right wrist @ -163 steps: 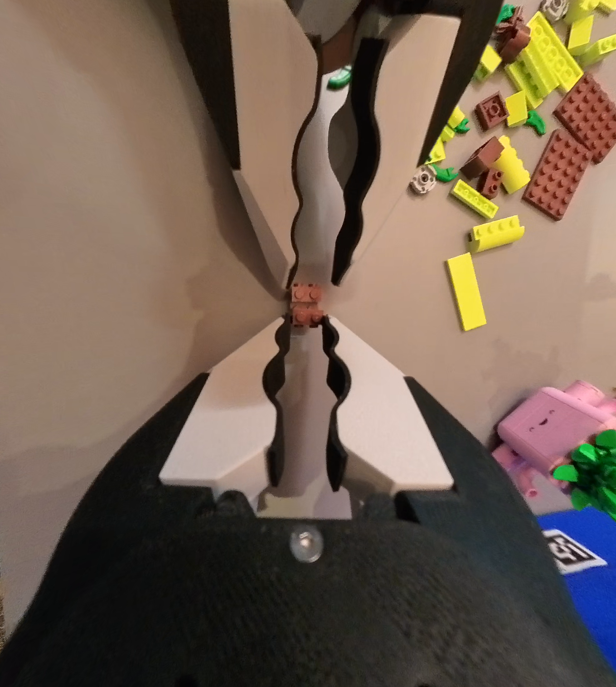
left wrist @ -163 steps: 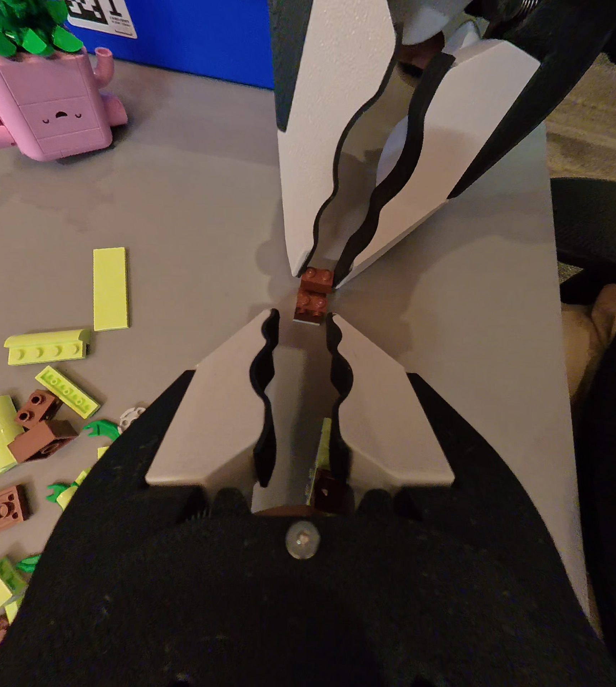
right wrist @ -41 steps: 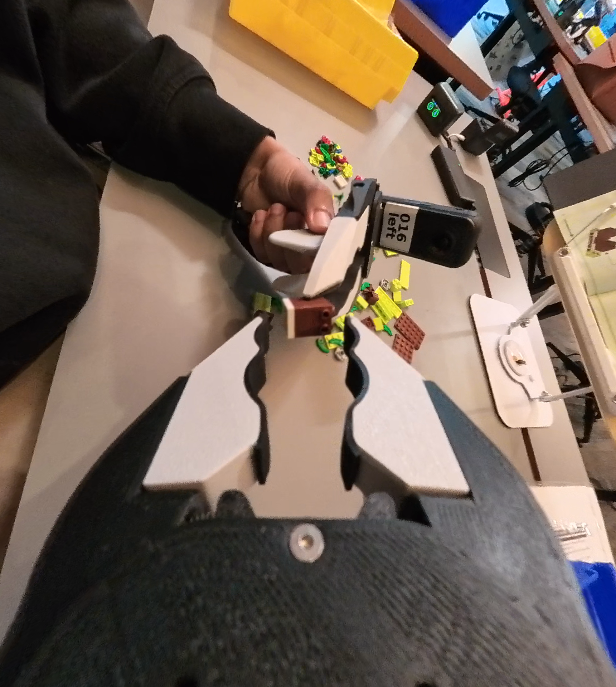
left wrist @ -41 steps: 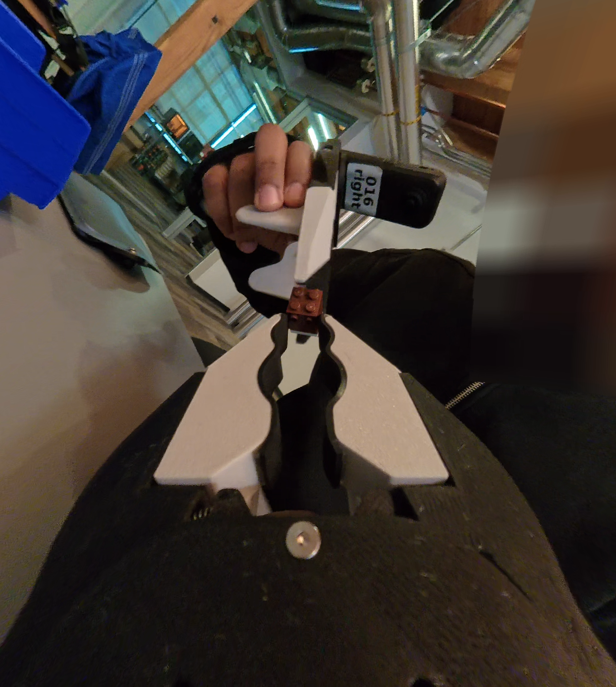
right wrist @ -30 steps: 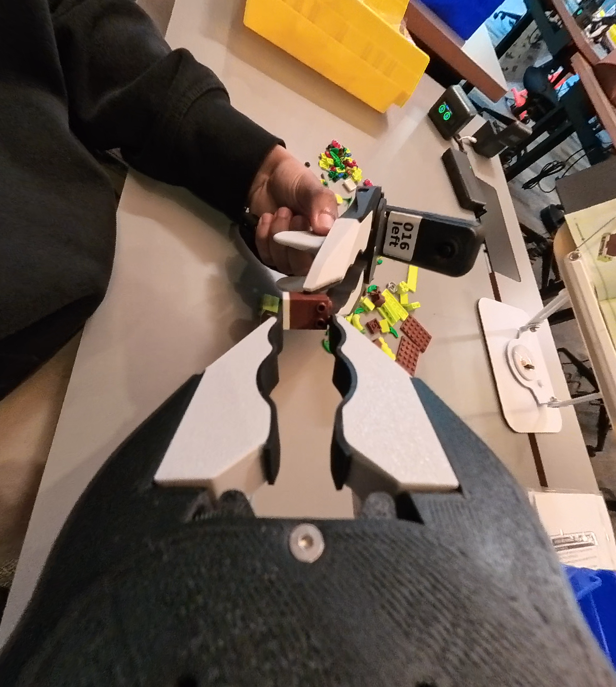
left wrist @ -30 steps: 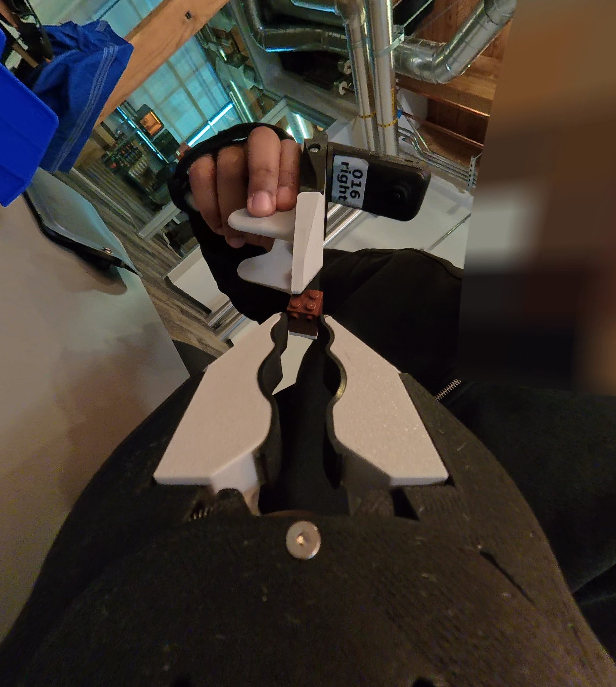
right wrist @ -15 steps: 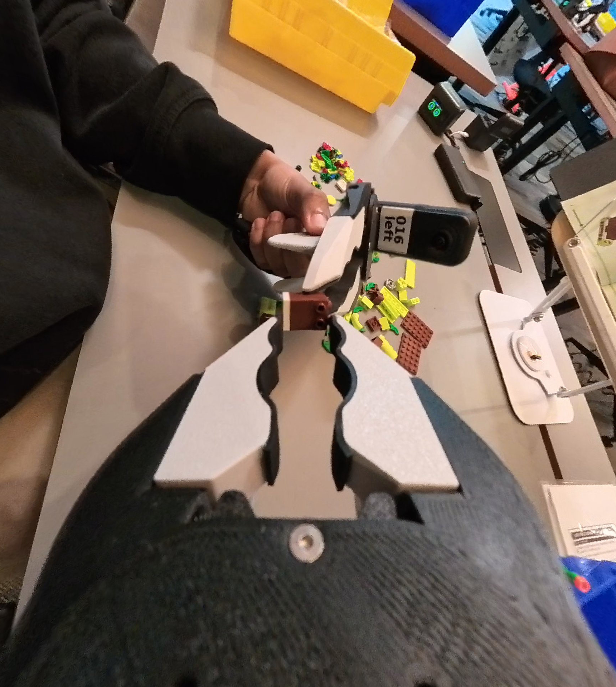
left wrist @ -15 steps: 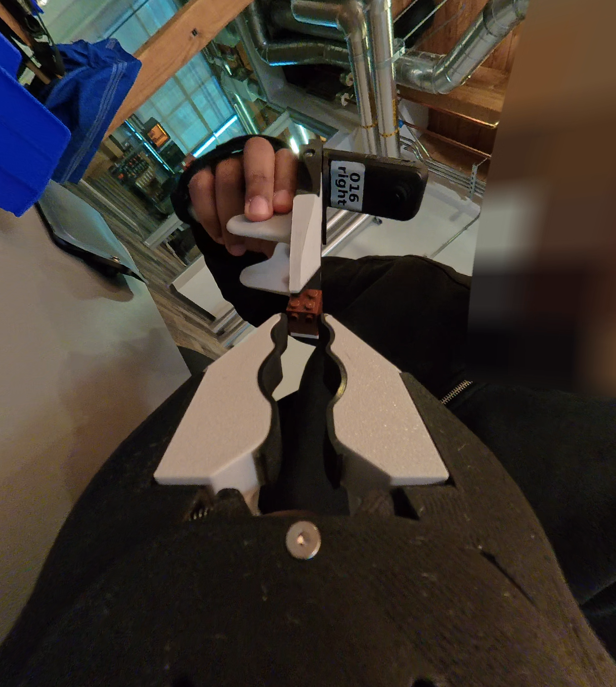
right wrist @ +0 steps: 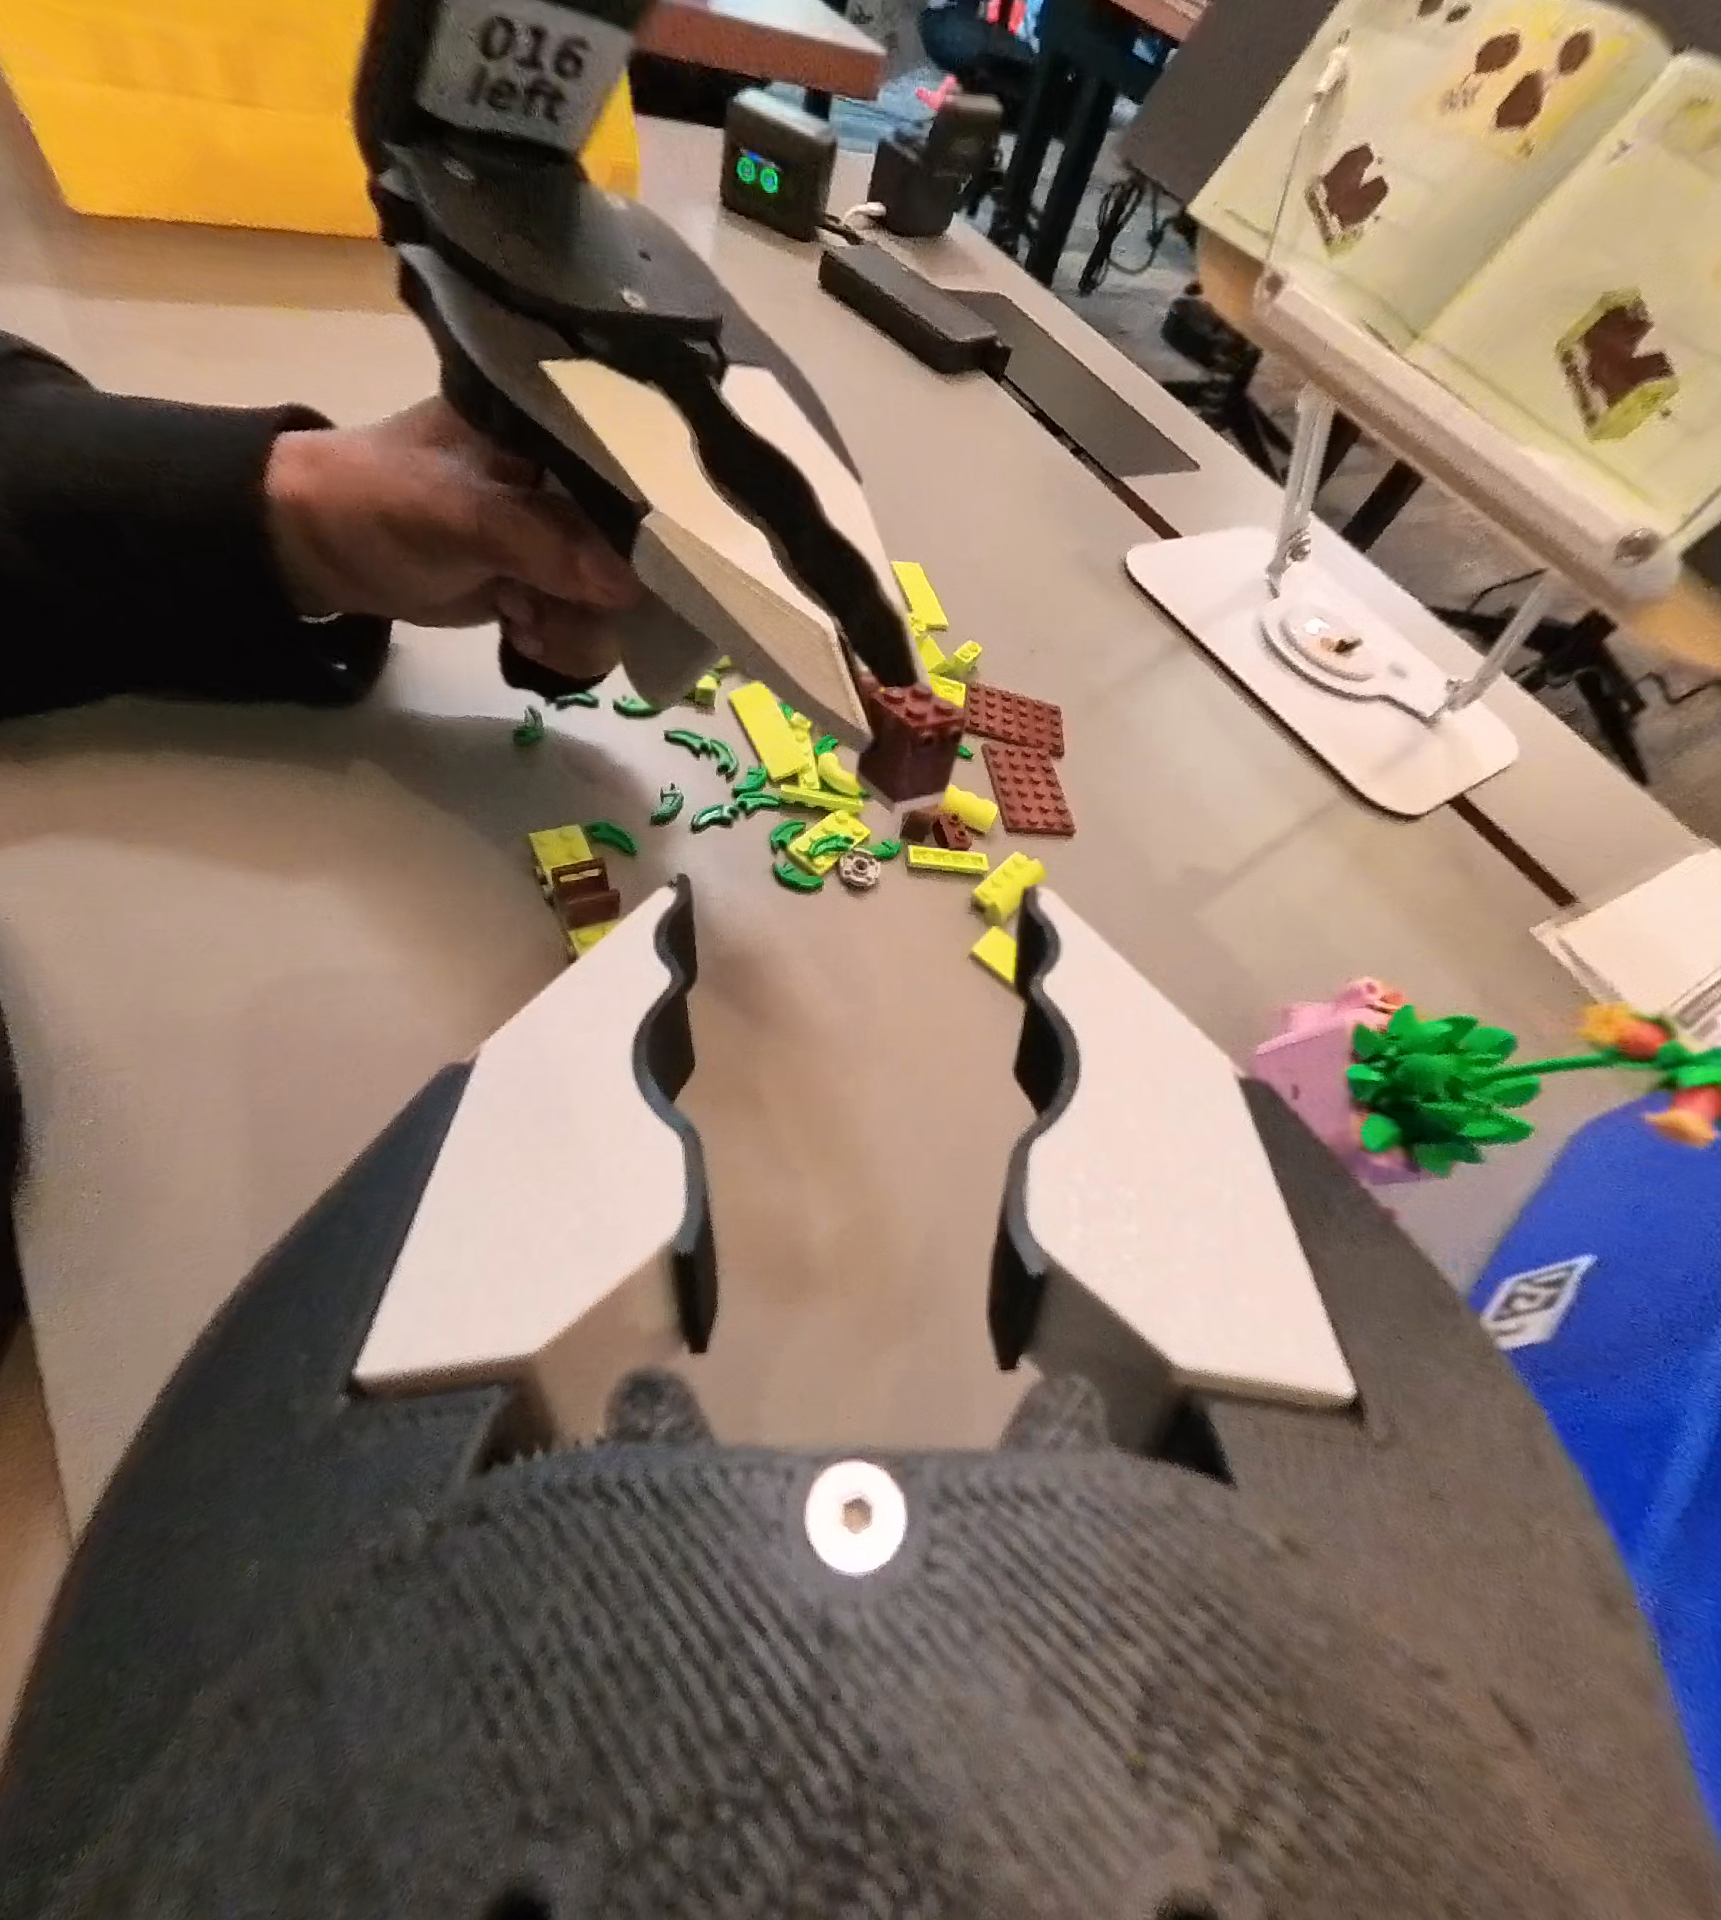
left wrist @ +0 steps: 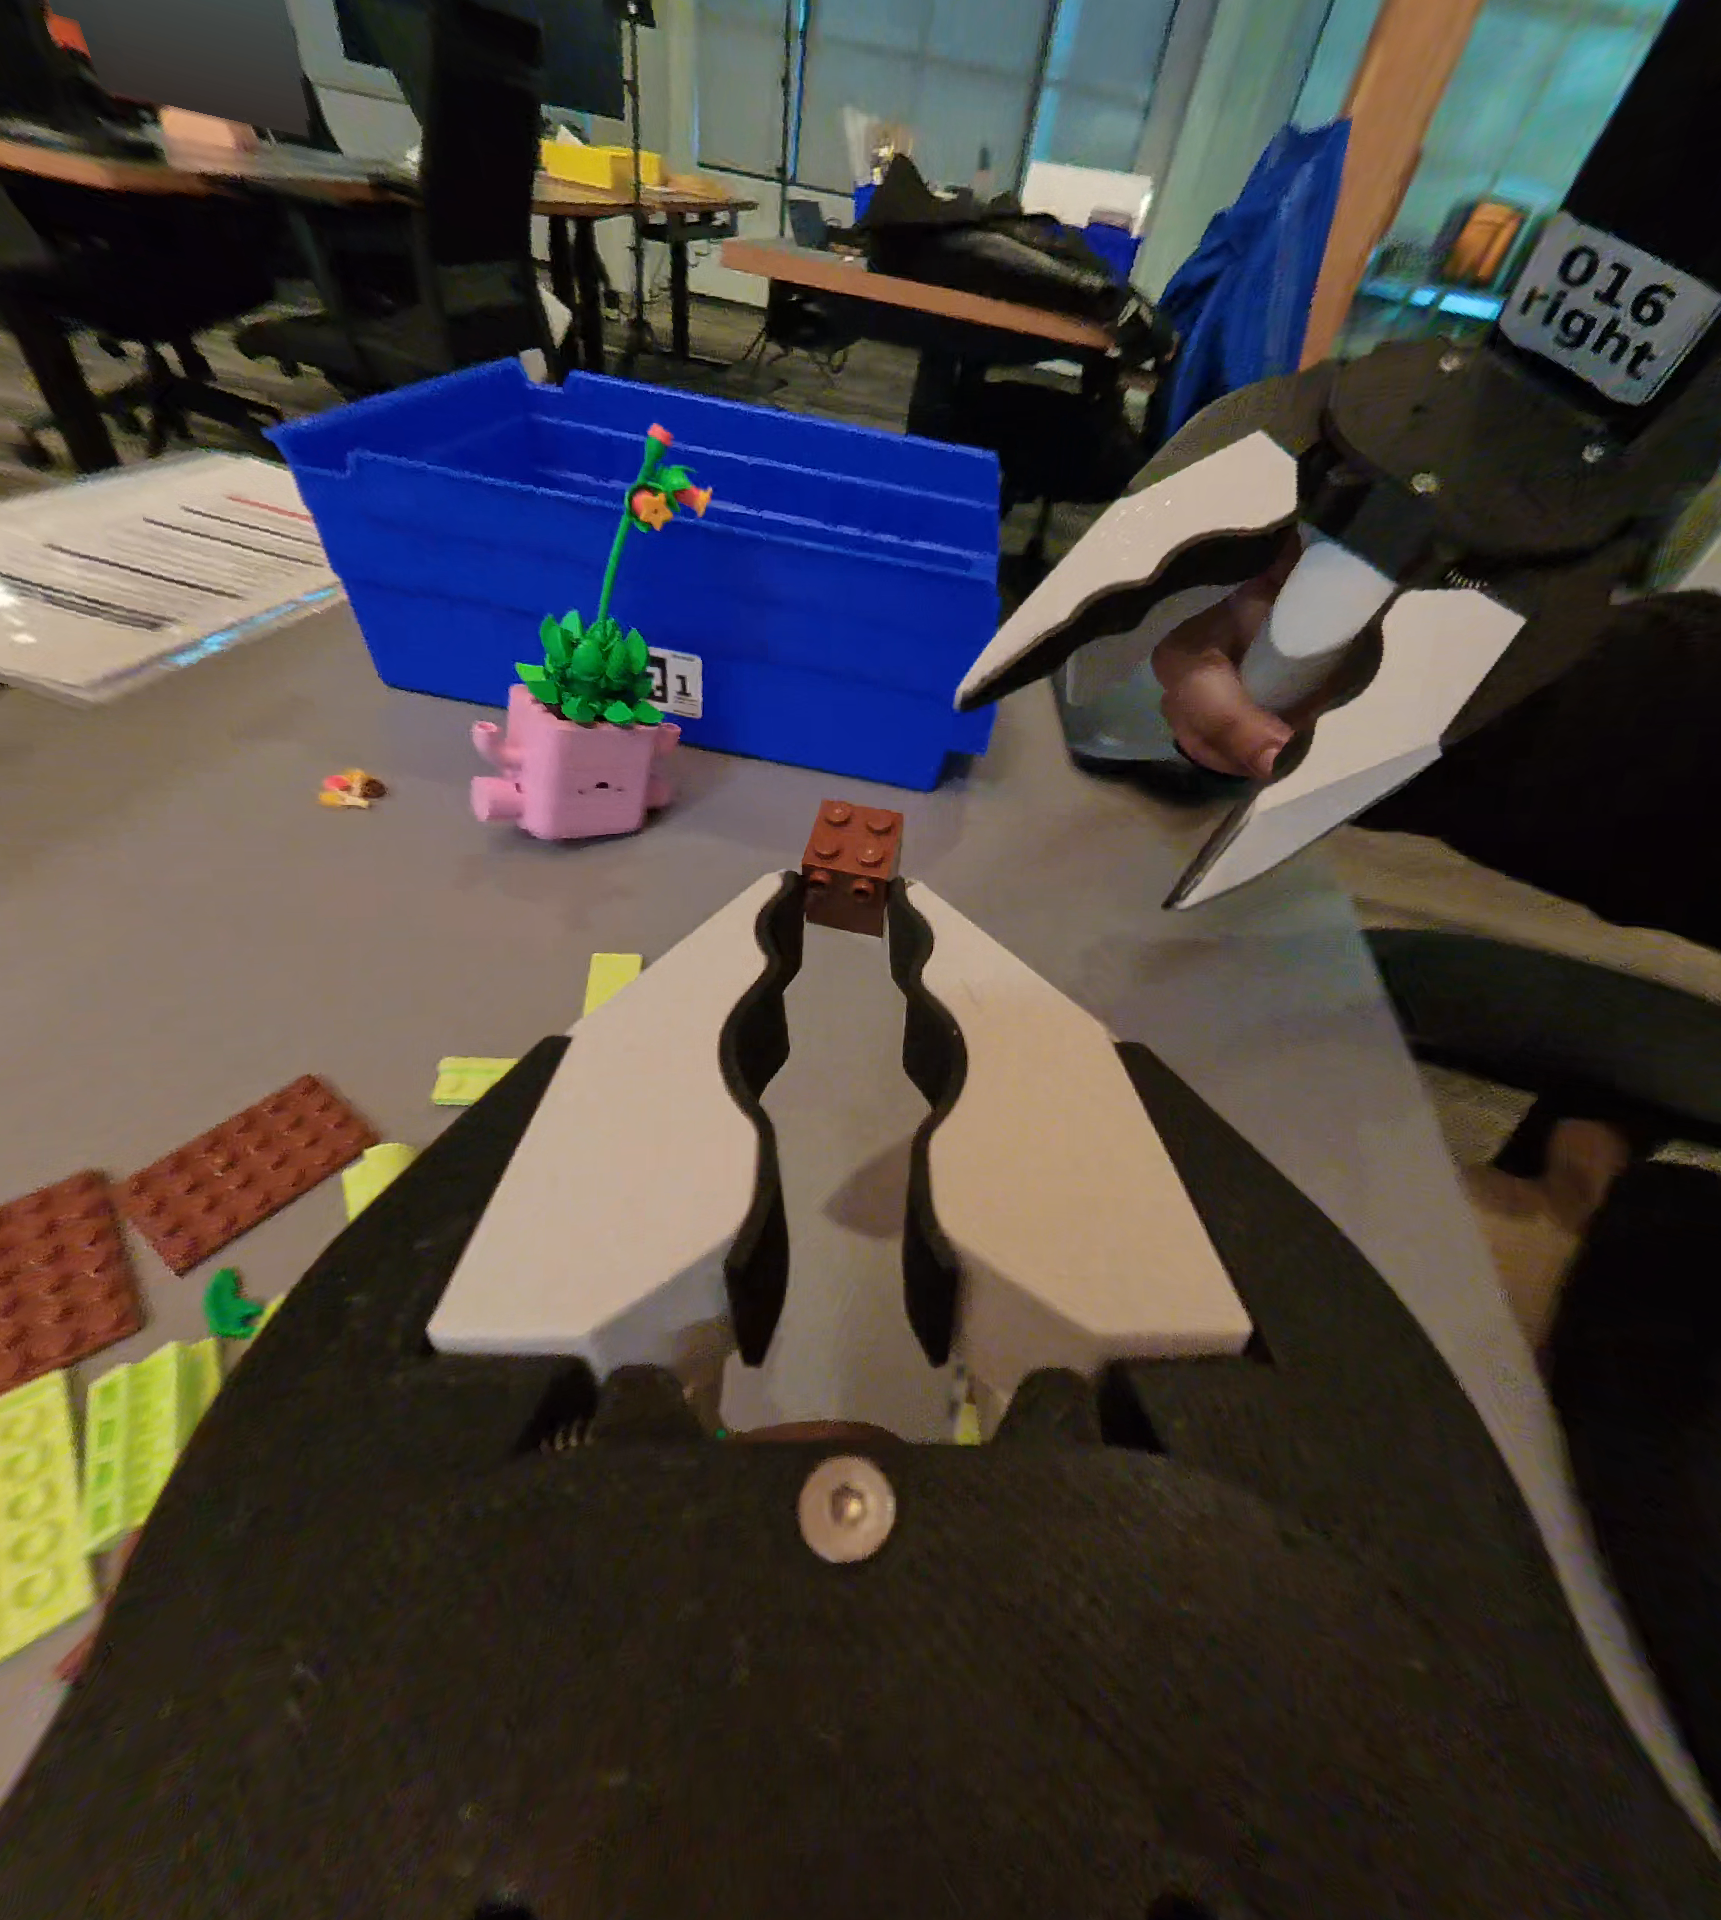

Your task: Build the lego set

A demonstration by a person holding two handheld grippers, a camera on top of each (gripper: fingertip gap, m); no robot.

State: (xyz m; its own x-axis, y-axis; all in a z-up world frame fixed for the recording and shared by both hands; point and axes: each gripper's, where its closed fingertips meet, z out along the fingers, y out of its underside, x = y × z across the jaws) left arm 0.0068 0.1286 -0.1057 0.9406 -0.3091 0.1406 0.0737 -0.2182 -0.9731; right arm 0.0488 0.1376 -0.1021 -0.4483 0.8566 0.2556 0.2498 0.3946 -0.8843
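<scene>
Left gripper (left wrist: 843, 896) pinches brown brick stack (left wrist: 850, 864); right gripper (right wrist: 854, 914) gapes empty. Pink potted model (left wrist: 575, 767) and blue bin (left wrist: 814, 582) behind.

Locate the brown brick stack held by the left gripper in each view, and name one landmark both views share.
Left wrist view: the brown brick stack sits just above centre, clamped at the tips of the left gripper.
Right wrist view: it appears upper centre, held above the scattered pieces by the left gripper reaching in from the upper left.
Shared landmark: the pink pot with the green plant, beside the blue bin.
</scene>
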